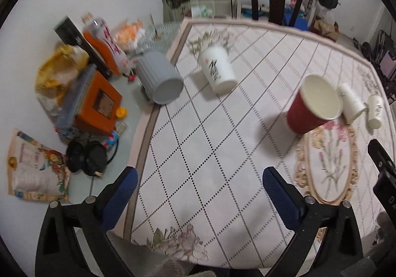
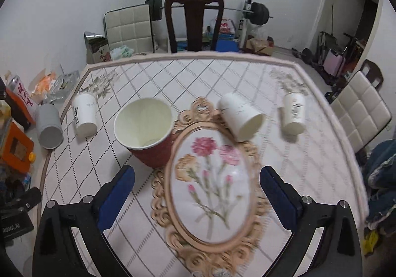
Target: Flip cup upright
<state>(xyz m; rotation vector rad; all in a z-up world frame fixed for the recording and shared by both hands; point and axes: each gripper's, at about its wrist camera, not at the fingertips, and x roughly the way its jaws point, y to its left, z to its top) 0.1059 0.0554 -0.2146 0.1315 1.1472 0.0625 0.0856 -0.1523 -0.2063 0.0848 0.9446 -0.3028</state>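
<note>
Going left to right off the red cup (image 2: 146,135): a grey cup (image 2: 49,125) is seen furthest left, standing mouth down by the table (image 2: 321,178) edge, then a white cup (image 2: 85,113), also upside down. The red cup itself is standing upright, mouth up, just left of the flower medallion (image 2: 210,190). Right of it a plain cup (image 2: 241,117) is tipped over, and a printed cup (image 2: 294,113) is inverted. Left gripper (image 1: 200,196) and right gripper (image 2: 198,194) are both spread wide, nothing held.
</note>
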